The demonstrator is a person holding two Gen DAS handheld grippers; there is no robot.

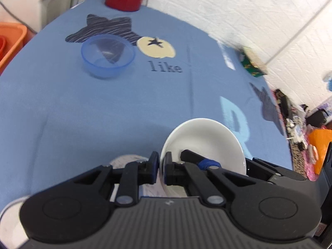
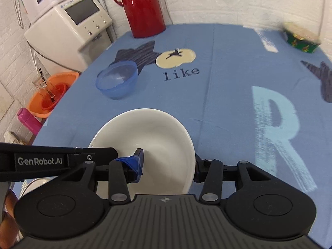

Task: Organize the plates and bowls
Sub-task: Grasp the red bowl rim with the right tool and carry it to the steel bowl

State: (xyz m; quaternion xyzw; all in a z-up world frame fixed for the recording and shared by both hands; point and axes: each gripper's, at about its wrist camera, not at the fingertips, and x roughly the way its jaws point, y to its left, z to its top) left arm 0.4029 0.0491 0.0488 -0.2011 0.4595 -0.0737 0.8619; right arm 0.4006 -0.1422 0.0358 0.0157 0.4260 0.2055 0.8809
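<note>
Evidently the white bowl [image 1: 202,143] is pinched at its rim by the left hand-held gripper [image 1: 159,167] for lifting; the right hand-held gripper [image 2: 169,166], spread wide, possibly steadies it above the tabletop [image 1: 103,108]

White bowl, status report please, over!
Left gripper shut on white bowl rim. Right gripper open, straddling its rim. Blue bowl ahead, apart. Over.

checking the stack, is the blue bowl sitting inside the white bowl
No, the blue bowl stands alone on the tablecloth, well apart from the white bowl.
</note>
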